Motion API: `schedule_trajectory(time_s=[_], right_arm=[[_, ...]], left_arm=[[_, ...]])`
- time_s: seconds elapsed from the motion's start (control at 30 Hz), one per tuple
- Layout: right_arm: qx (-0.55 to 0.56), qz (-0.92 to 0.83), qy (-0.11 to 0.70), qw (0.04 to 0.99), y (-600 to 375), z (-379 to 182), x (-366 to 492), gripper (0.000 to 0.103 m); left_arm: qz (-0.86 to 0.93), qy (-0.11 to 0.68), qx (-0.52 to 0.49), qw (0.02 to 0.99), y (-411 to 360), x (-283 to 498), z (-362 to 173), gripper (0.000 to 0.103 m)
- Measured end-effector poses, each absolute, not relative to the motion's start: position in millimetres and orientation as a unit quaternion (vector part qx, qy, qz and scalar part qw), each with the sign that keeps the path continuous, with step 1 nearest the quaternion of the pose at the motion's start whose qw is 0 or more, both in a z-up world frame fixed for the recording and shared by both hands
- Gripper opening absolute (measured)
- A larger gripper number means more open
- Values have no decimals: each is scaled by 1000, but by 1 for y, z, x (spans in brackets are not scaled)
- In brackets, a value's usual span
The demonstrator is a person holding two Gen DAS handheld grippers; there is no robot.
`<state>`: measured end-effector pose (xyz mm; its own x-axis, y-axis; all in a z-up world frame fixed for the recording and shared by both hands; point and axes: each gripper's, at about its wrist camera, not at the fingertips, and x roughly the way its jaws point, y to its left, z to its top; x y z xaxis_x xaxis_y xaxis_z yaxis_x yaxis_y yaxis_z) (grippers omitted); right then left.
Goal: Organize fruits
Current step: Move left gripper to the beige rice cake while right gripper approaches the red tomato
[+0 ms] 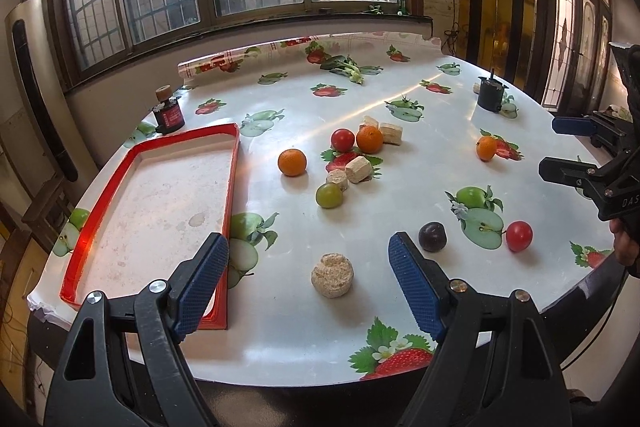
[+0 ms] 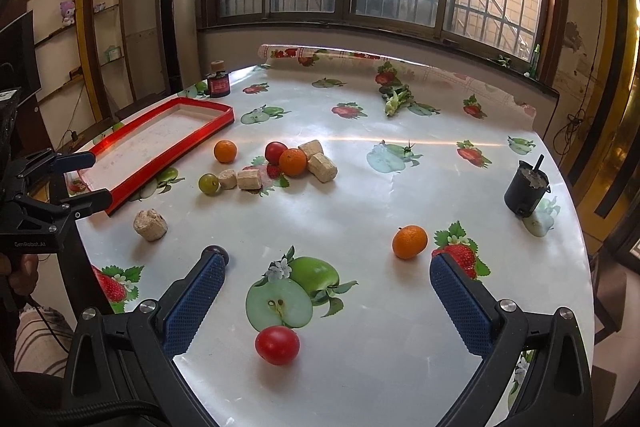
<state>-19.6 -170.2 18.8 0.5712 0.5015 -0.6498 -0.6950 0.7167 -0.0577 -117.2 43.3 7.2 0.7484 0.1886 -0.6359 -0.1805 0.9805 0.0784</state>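
Observation:
Loose fruit lies on a round table with a fruit-print cloth. In the left wrist view I see oranges (image 1: 292,162) (image 1: 369,139) (image 1: 486,147), a red tomato (image 1: 343,140), a green fruit (image 1: 329,195), a dark plum (image 1: 432,236) and a second tomato (image 1: 519,235). The red-rimmed tray (image 1: 233,183) on the left holds nothing. My left gripper (image 1: 308,241) is open above the near edge, with a beige block (image 1: 332,275) between its fingers' lines. My right gripper (image 2: 327,261) is open, the near tomato (image 2: 277,345) below it and an orange (image 2: 409,241) near its right finger.
Several beige blocks (image 2: 248,179) lie among the central fruit. A black cup (image 2: 525,193) stands at the right edge, a red jar (image 2: 218,83) beyond the tray (image 2: 172,163), and leafy greens (image 2: 396,99) at the back. A person's hand (image 2: 16,271) holds the left gripper (image 2: 90,179).

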Motion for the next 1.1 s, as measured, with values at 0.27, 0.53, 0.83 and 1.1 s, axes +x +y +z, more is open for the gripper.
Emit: schedule_trajectory(time_s=[0.27, 0.53, 0.83, 1.1], right_arm=[[-158, 344, 311, 872, -168, 18, -22, 103], [-155, 340, 313, 873, -170, 15, -24, 103], [-158, 341, 316, 871, -170, 12, -27, 103], [-150, 363, 353, 849, -160, -9, -26, 102]], left_arm=[[97, 346, 3, 933, 45, -119, 3, 83], [95, 352, -1, 931, 48, -122, -1, 83], [84, 367, -14, 926, 48, -119, -11, 83], [78, 410, -31, 908, 53, -102, -33, 83]])
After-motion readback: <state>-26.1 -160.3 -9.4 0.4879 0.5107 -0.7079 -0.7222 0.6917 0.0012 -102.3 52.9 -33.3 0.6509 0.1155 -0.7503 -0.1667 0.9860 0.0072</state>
